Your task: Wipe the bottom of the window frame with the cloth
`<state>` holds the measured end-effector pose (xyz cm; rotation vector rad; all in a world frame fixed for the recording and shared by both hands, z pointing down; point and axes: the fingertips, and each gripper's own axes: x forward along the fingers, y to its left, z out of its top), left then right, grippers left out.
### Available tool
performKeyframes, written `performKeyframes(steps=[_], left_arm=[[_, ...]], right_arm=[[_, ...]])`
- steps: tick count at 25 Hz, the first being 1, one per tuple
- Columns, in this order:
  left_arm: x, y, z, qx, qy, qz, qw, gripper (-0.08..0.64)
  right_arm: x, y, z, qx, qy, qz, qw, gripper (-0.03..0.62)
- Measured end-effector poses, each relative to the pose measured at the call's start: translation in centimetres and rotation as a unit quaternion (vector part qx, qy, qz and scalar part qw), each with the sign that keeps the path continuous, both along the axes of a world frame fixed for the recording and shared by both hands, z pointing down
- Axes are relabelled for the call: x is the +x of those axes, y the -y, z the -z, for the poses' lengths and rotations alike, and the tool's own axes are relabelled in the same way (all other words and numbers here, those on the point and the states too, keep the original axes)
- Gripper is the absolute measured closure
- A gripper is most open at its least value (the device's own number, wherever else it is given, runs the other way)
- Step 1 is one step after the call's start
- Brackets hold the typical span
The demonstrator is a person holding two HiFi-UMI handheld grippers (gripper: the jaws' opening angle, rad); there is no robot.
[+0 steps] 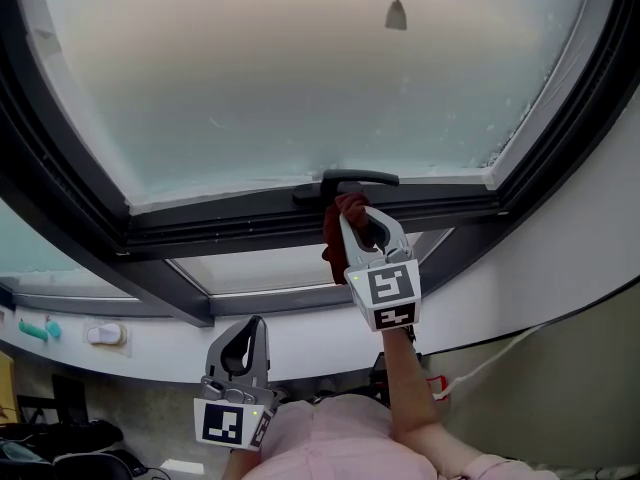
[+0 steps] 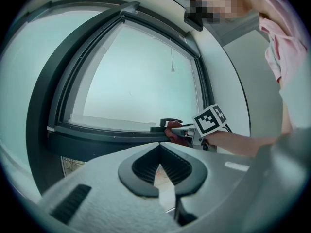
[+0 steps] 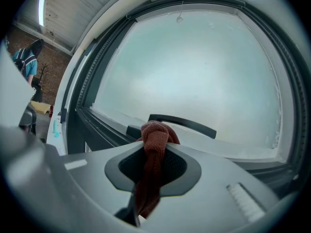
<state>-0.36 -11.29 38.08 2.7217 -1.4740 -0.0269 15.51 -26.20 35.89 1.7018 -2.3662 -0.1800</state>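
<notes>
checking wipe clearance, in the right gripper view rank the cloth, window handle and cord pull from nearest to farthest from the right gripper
1. cloth: clamped between the jaws of the right gripper.
2. window handle: just beyond the cloth, slightly right.
3. cord pull: far off, high at the top of the view.

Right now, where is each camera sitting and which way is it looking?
Head view: on the person's head, facing the dark metal window frame; shows left hand-held gripper, right hand-held gripper, a forearm, pink clothing.
Left gripper view: on the left hand-held gripper, looking past its shut, empty jaws at the window; shows the right one's forearm.
Right gripper view: on the right hand-held gripper, looking past jaws clamped on the rust-red bunched cloth at the frosted pane.
Shared: all three show that cloth near the black lever handle.
</notes>
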Motion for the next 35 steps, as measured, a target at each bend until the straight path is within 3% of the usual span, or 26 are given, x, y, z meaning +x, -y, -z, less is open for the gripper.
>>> performKeyframes(steps=[35], left_arm=[[4.9, -0.8, -0.2, 0.004, 0.008, 0.000, 1.0000, 0.561]], right_arm=[[8.3, -0.4, -0.2, 0.002, 0.020, -0.031, 0.999, 0.528]])
